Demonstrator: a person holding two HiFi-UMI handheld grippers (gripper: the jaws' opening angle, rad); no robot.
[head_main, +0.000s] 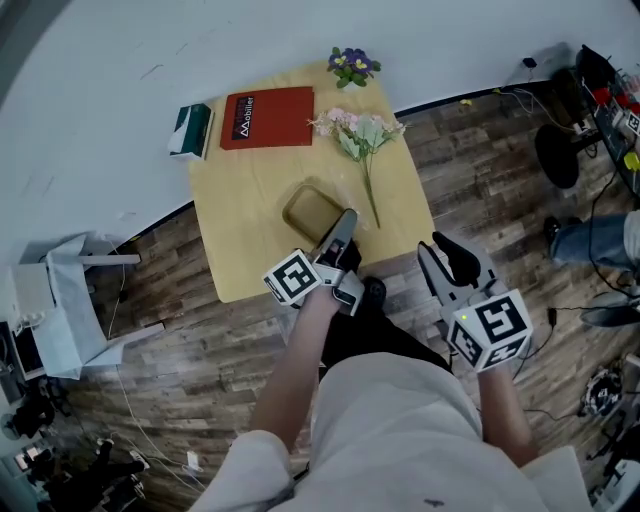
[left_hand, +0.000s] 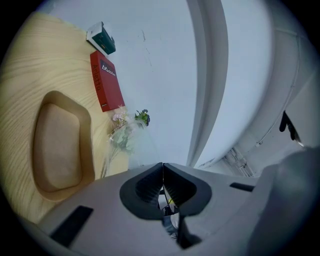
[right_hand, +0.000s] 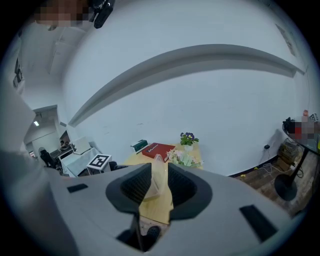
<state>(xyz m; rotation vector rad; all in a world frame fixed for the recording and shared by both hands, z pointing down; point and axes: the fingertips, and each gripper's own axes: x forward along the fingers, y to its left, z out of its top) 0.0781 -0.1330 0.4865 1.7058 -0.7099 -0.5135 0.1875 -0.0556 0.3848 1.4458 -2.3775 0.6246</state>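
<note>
Two hand-held grippers hang at the near edge of a small wooden table (head_main: 250, 250), and neither holds anything. In the left gripper view the left gripper (head_main: 345, 222) has its jaws pressed together, their dark pads meeting along one line with nothing between them. The head view shows its tip over the near right corner of a shallow wooden tray (head_main: 310, 210); whether it touches the rim cannot be told. That tray lies empty near the front middle of the tabletop. In the left gripper view the tray (left_hand: 60, 145) fills the left side, with the table's grain around it. The right gripper (head_main: 438, 250) is off the table's near right corner, over the wood-plank floor (head_main: 480, 170), well apart from the tray. Its jaws stand apart, and in its own view only the pale tabletop shows through the gap. A bouquet of pink flowers (head_main: 362, 135) lies just right of the tray, its stem running toward the front edge. Along the far edge of the table lie a red book (head_main: 267, 117), a green box (head_main: 192, 130) to its left, and a small pot of purple flowers (head_main: 352, 65) at the far right corner.
</note>
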